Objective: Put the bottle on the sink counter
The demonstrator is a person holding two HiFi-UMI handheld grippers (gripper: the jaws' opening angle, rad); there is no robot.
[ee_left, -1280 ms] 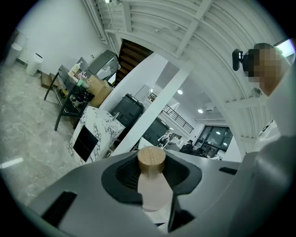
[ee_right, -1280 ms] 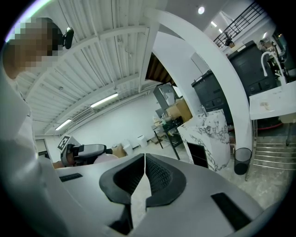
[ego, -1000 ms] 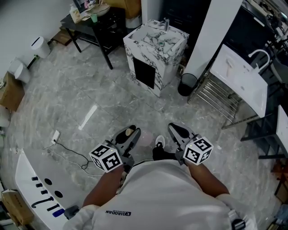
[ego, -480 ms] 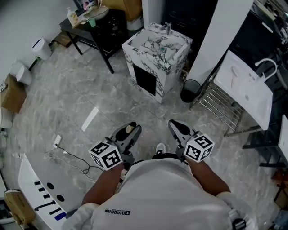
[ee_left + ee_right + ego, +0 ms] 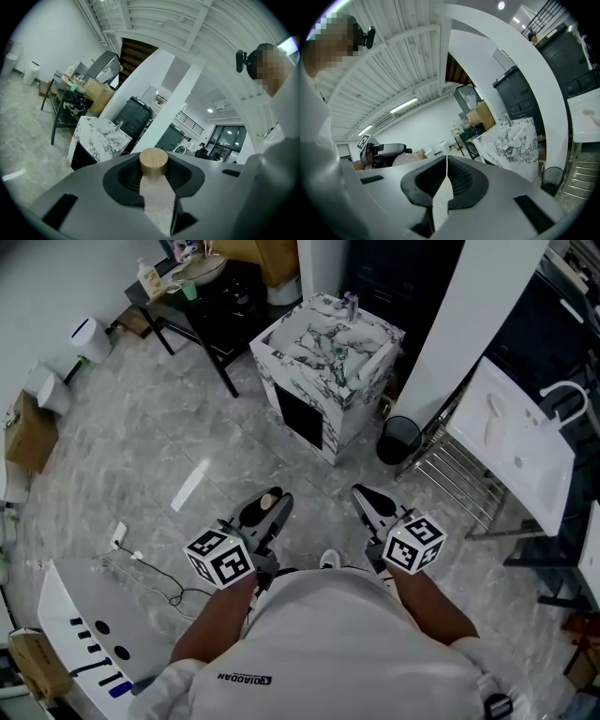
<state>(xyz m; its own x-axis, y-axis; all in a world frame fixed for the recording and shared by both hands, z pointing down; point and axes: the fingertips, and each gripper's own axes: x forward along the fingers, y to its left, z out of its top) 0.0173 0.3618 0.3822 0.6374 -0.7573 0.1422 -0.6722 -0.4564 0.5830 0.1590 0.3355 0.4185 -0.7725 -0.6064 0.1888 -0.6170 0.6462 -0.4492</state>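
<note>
The bottle (image 5: 153, 165), pale pink with a round wooden cap, sticks up between the dark pads of my left gripper (image 5: 154, 183), which is shut on it. In the head view the left gripper (image 5: 265, 509) and the bottle's cap (image 5: 270, 500) are low in the middle, above the floor. My right gripper (image 5: 367, 501) is beside it, with the jaws (image 5: 446, 180) closed and nothing between them. The marble sink counter (image 5: 328, 343) with a faucet stands ahead, some way off across the floor; it also shows as the sink counter (image 5: 101, 136) and the sink counter (image 5: 513, 140).
A black table (image 5: 217, 298) with small items stands left of the counter. A black bin (image 5: 397, 439) and a metal rack (image 5: 461, 463) are to its right, and a white basin (image 5: 520, 432) beyond. A cable (image 5: 141, 563) lies on the floor at left.
The person has walked forward: the sink counter and bin sit a little closer and the floor has slid back. Both grippers keep their pose, the bottle still in the left one.
</note>
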